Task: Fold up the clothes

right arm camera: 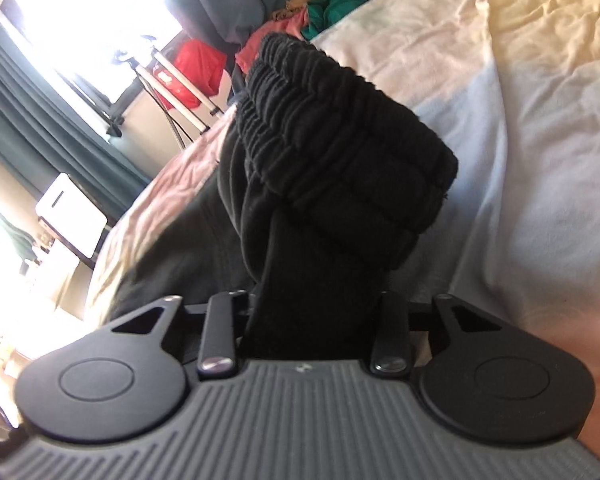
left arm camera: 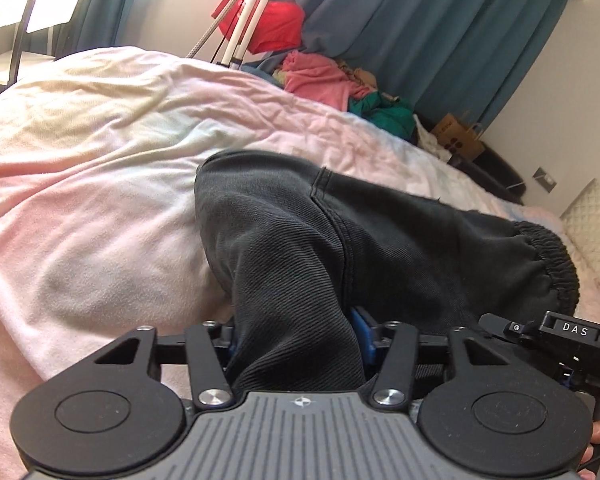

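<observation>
You are holding a pair of dark grey trousers (left arm camera: 340, 240) in both grippers, lying on the pale pink blanket (left arm camera: 100, 160) that covers the bed. Your left gripper (left arm camera: 296, 344) is pinching a bunched ridge of the trouser cloth, jaws narrowed onto it. Your right gripper (right arm camera: 320, 320) is clamping the cloth just below the elastic waistband (right arm camera: 332, 128), which is rising crumpled above its jaws. Gripping at two points like this is probably letting you lift and spread the trousers flat before making a fold. The right gripper is sitting just beside the left one, at the near right of the left view. Along the far edge of the bed a heap of pink and green clothes (left arm camera: 332, 80) is waiting, with a tripod (left arm camera: 244, 16) and teal curtains (left arm camera: 440, 32) behind; none of it is crowding the blanket near you.
</observation>
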`<state>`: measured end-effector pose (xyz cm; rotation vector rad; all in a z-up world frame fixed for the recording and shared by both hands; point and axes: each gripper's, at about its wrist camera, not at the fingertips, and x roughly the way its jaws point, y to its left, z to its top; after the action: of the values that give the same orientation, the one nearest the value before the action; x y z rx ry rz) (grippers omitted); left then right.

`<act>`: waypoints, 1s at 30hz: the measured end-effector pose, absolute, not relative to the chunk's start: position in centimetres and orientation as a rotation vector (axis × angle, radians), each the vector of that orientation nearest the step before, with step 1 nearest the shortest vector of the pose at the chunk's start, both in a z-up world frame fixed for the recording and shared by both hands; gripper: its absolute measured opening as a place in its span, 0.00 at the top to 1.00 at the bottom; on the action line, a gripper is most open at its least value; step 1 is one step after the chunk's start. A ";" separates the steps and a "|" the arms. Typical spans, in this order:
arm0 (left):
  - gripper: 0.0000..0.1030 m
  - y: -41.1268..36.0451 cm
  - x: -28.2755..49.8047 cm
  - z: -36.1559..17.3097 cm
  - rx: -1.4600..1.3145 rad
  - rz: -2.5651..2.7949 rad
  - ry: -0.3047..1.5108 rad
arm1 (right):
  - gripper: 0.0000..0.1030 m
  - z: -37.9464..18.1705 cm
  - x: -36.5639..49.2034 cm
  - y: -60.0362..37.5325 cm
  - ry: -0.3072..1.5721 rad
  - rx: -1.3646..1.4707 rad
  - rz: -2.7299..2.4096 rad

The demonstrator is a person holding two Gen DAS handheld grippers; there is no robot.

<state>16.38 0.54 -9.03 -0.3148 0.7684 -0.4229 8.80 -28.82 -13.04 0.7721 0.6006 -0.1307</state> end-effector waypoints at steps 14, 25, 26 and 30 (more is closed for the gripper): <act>0.65 -10.1 17.7 1.0 -0.406 -0.639 0.722 | 0.72 -2.7 6.0 -39.5 0.406 0.866 -0.151; 0.65 -37.6 31.8 3.5 -0.433 -0.802 0.810 | 0.72 1.6 10.9 -61.3 0.369 0.976 -0.406; 0.65 -40.2 33.1 3.3 -0.417 -0.803 0.816 | 0.72 1.2 11.6 -62.9 0.371 0.992 -0.429; 0.65 -47.7 37.6 1.2 -0.365 -0.811 0.847 | 0.72 -1.6 13.9 -67.8 0.373 1.031 -0.499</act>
<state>37.55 -47.67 1.18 -0.3654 0.8473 -0.8107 13.91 -67.84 -1.65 1.0312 0.3732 -0.4994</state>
